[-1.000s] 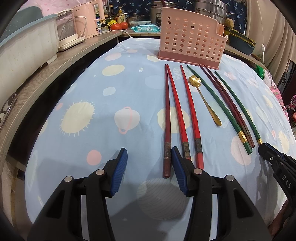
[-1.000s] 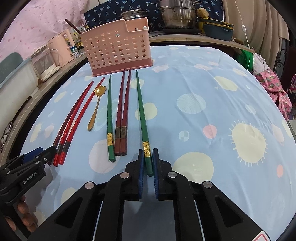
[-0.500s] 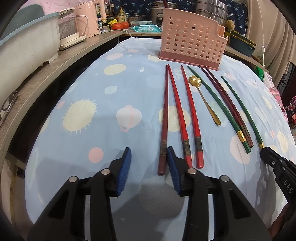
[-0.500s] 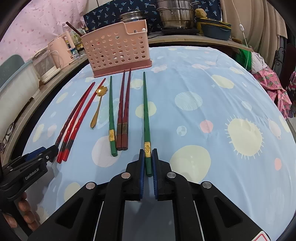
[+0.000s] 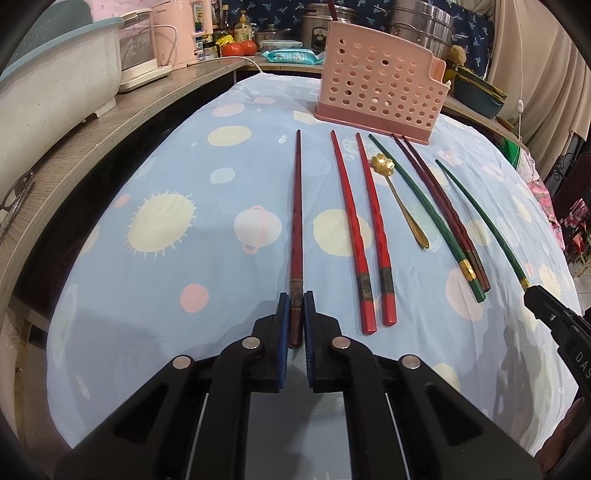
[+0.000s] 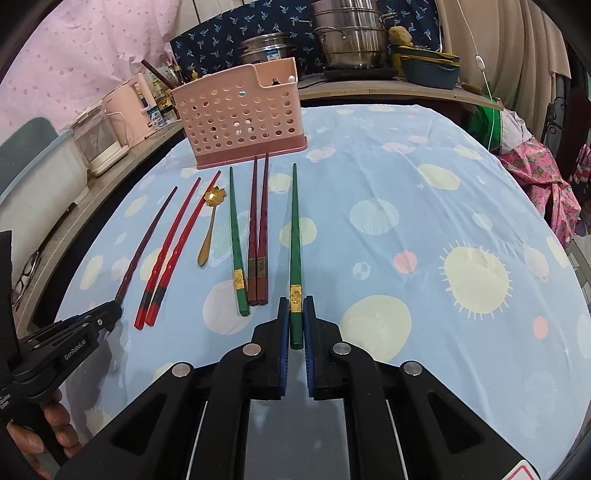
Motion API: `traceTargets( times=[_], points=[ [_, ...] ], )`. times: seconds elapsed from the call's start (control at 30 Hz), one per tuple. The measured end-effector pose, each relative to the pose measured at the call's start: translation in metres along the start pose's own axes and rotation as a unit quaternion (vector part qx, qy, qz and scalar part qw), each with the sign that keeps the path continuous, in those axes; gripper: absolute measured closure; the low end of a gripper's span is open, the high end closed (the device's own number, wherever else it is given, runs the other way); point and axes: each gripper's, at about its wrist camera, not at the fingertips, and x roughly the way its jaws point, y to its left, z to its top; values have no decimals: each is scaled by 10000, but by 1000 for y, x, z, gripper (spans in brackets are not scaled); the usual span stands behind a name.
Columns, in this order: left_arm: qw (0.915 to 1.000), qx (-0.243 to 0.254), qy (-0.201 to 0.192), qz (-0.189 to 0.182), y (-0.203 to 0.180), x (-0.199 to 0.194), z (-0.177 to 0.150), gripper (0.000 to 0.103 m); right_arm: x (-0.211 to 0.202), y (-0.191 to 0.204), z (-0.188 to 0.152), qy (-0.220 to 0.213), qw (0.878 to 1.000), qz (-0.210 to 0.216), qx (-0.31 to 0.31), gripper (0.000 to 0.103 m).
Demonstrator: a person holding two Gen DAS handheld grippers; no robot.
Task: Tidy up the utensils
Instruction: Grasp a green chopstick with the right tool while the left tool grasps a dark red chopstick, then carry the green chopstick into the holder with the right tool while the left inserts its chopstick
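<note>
My left gripper is shut on the near end of a dark red chopstick, which points toward the pink perforated utensil basket. My right gripper is shut on the near end of a green chopstick. Between them on the cloth lie two bright red chopsticks, a gold flower spoon, another green chopstick and two dark red chopsticks. The basket stands at the far end of the row.
The table has a light blue patterned cloth. A wooden counter runs along the left with a white tub and pink kettle. Steel pots and a blue dish stand behind.
My left gripper closed on the dark red chopstick and carried it left, away from the bright red pair. My right gripper stayed shut on the green chopstick, whose far end has swung a little right.
</note>
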Motion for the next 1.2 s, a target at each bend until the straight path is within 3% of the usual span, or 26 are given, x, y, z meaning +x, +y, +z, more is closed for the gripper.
traceTargets(
  times=[0.73, 1.2],
  points=[
    [9973, -219, -704, -16, 20, -61, 34, 96, -53, 2, 39, -507, 9986, 115, 99, 96],
    [9875, -241, -1554, -132, 27, -111, 106, 96, -95, -9, 110, -1341, 9901, 377, 179, 96]
  ],
)
